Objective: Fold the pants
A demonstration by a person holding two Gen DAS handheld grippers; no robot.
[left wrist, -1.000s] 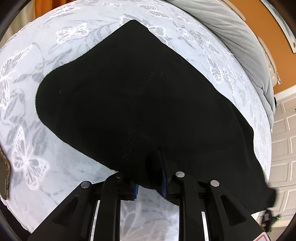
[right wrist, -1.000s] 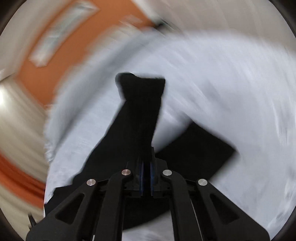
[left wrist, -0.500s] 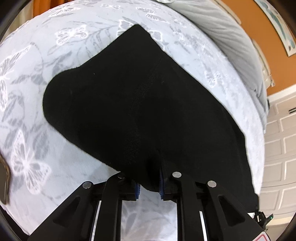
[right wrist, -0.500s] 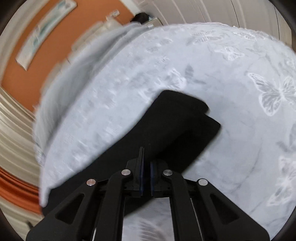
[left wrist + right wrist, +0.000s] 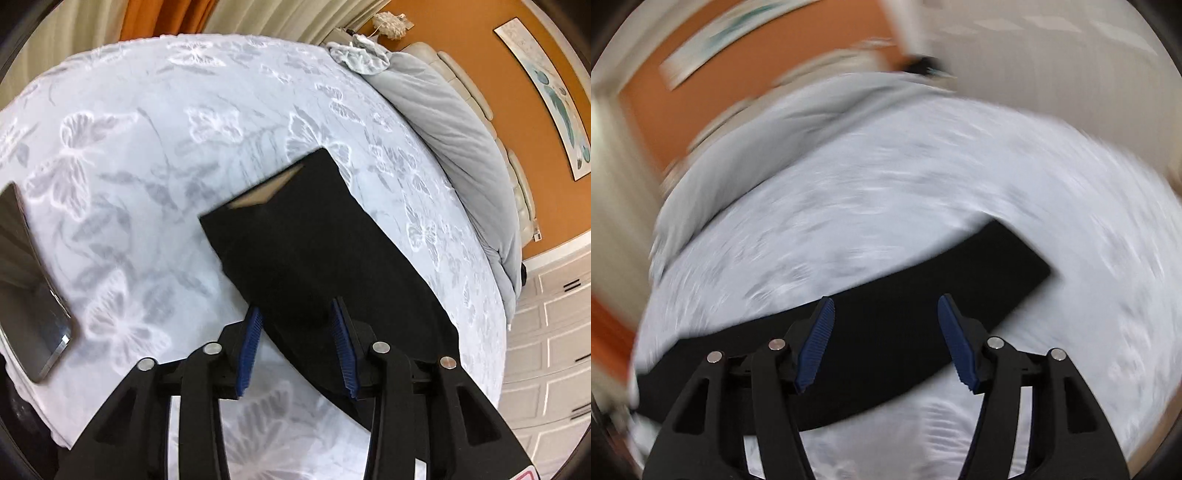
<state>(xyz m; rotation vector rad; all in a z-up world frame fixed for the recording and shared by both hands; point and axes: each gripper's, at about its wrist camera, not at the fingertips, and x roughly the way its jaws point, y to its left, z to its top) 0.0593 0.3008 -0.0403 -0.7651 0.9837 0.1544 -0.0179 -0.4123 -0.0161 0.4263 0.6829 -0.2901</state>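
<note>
The black pants [image 5: 314,251] lie folded lengthwise on the white butterfly-print bedspread [image 5: 147,155]. A tan lining shows at the waist end [image 5: 266,190]. My left gripper [image 5: 295,321] hovers just above the near edge of the cloth, its jaws opening, and its blue pads [image 5: 249,339] stand clear of the fabric. In the blurred right wrist view the pants [image 5: 923,280] stretch as a dark band across the bed. My right gripper [image 5: 884,306] is above the band, jaws opening wide, with nothing pinched between them.
A dark phone [image 5: 33,288] lies at the bedspread's left edge. A grey duvet [image 5: 450,122] is bunched along the far right side by the orange wall. White panelled doors [image 5: 546,325] stand to the right.
Both grippers let go of the black cloth, opened and lifted back from it. The pants now lie flat in a narrower fold. The right view swung round with heavy blur.
</note>
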